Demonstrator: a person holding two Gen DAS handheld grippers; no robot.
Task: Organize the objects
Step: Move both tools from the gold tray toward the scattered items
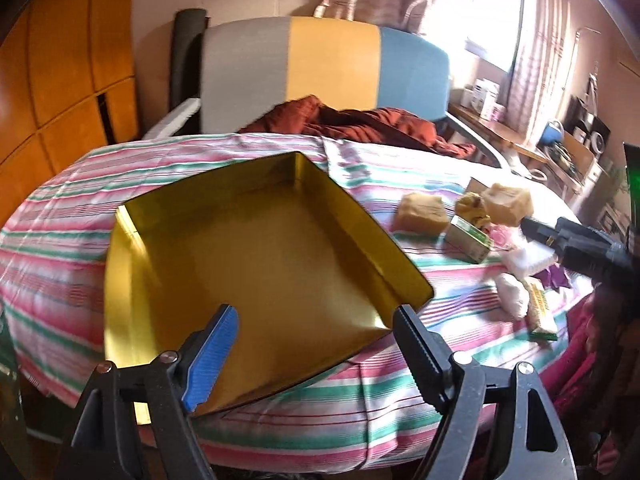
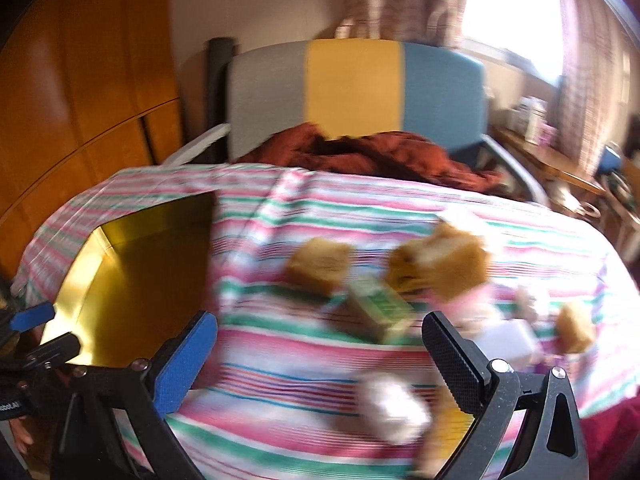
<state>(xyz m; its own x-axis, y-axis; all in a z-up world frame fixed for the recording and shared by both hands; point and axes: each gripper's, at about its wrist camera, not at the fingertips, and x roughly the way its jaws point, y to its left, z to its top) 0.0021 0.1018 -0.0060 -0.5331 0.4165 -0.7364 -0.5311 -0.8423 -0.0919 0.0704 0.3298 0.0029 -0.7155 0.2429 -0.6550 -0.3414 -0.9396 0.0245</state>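
An empty gold tin (image 1: 256, 264) lies open on the striped tablecloth (image 1: 60, 264). My left gripper (image 1: 316, 344) hangs open over the tin's near edge, and its pads press on nothing. To the right lie two tan blocks (image 1: 420, 214) (image 1: 508, 200), a green box (image 1: 468, 238), a white packet (image 1: 512, 294) and a green-yellow stick (image 1: 542, 312). In the blurred right wrist view, my right gripper (image 2: 320, 356) stands wide open above bare cloth. The green box (image 2: 380, 312) and a tan block (image 2: 320, 266) lie just beyond it, the white packet (image 2: 392, 412) near its black finger, and the tin (image 2: 132, 280) at the left.
A chair (image 1: 332, 64) with a grey, yellow and blue back stands behind the table, with a rust-red cloth (image 1: 360, 120) heaped on its seat. Wooden cabinets (image 1: 60, 80) fill the left. A cluttered desk (image 1: 520, 140) runs under the bright window on the right.
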